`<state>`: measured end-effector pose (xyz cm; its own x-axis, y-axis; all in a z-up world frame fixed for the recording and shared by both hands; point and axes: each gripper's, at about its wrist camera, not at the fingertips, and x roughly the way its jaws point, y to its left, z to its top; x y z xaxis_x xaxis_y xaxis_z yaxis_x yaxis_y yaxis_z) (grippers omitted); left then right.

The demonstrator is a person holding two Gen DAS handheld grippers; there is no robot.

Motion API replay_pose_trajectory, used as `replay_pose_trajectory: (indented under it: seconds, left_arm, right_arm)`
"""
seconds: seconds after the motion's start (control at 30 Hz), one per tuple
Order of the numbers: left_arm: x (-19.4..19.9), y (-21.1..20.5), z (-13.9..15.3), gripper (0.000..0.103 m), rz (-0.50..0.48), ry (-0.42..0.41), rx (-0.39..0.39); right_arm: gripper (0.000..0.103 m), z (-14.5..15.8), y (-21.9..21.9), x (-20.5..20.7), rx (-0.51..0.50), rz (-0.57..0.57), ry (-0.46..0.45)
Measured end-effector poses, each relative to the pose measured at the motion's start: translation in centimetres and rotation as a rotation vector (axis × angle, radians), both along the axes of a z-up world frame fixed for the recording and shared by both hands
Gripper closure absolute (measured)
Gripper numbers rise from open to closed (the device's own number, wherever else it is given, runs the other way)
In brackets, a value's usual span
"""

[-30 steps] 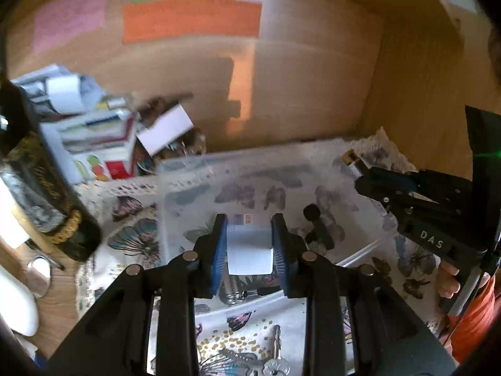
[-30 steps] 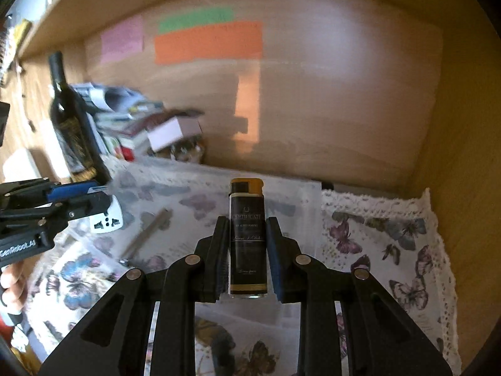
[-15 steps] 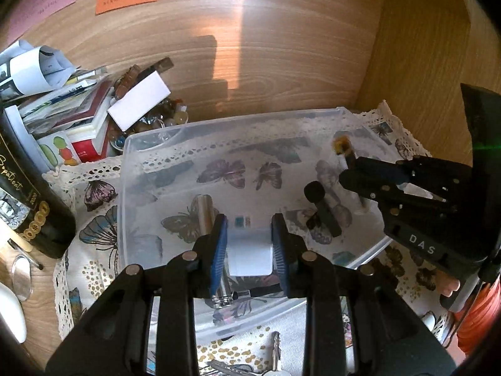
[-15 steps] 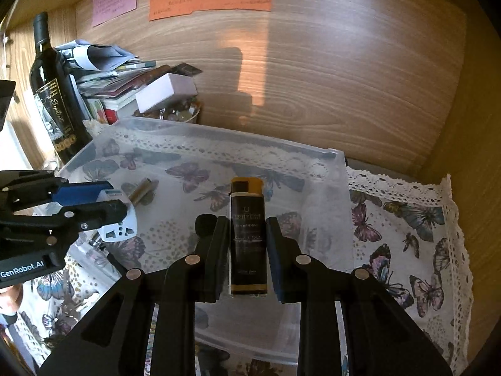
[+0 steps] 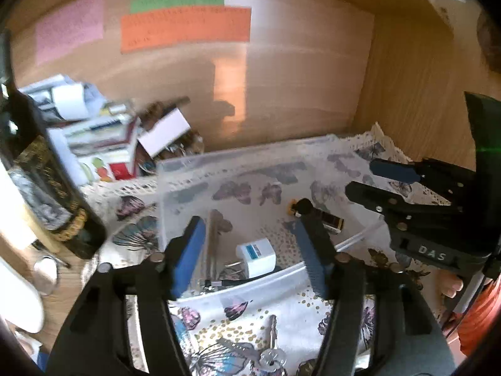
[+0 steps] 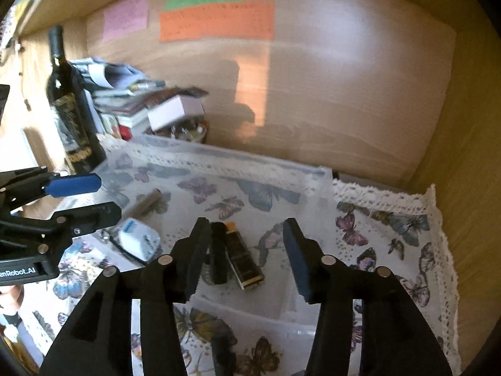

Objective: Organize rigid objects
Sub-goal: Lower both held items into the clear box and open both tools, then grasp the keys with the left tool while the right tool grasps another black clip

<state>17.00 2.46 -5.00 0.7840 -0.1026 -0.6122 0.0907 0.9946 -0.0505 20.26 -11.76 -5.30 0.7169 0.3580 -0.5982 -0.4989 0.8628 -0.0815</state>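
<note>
A clear plastic box [image 5: 238,163] [image 6: 238,159] sits on a butterfly-print cloth. Inside it lie a white plug adapter [image 5: 256,257] [image 6: 137,238], a black bottle with a gold cap [image 5: 325,217] [image 6: 242,260], a metal tube [image 5: 213,238] [image 6: 145,202] and a black stick-shaped item [image 6: 218,257]. My left gripper [image 5: 250,250] is open and empty just above the adapter. My right gripper [image 6: 245,257] is open and empty above the black bottle. Each gripper also shows in the other view, the right [image 5: 385,181] and the left [image 6: 84,199].
A dark wine bottle [image 6: 70,109] [image 5: 47,188] stands left of the box. A pile of books, papers and a white carton [image 6: 175,111] [image 5: 164,131] lies behind it. Wooden walls close the back and right. Keys [image 5: 271,355] lie on the cloth in front.
Both grippers have opened and pulled back a little. The white adapter and the black bottle left the jaws and now lie in the box.
</note>
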Motion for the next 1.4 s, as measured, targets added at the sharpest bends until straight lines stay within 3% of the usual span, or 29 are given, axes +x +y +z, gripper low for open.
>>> replay_pose_trajectory:
  seconds: [0.17,0.37,0.63,0.97,1.07,1.27,1.33,1.4]
  left_arm:
    - [-2.5,0.3,1.5,0.016,0.019,-0.059,0.010]
    - [-5.1,0.8,1.0,0.008,0.040,-0.068,0.029]
    - [-6.3,1.7,-2.7,0.007,0.050,0.050,0.030]
    - [-6.3,1.7,-7.3,0.008,0.007,0.234,-0.028]
    - [-6.0,1.1,-8.1,0.014,-0.020,0.269,-0.050]
    - [-5.1,-0.3,-8.9,0.024,-0.035,0.291,-0.013]
    - [-5.0,-0.9,-8.9,0.030,-0.042,0.284,0.003]
    - [-5.1,-1.5,-8.9,0.043,-0.056,0.268,0.023]
  right_arm:
    - [0.050,1.6,-0.4,-2.7,0.015,0.015,-0.065]
    - [0.043,1.9,-0.8,-5.3,0.025,0.030,-0.109]
    - [0.040,0.4,-1.9,-7.2,0.019,0.029,-0.098]
    - [0.040,-3.6,-4.0,-7.2,-0.027,-0.004,0.013]
    - [0.040,-4.9,-4.6,-6.5,-0.023,-0.005,0.077]
    - [0.041,-6.7,-4.4,-5.5,-0.029,0.010,0.158]
    - [0.041,-7.0,-4.0,-5.2,-0.038,0.016,0.170]
    - [0.042,-7.3,-3.6,-5.0,-0.045,0.026,0.182]
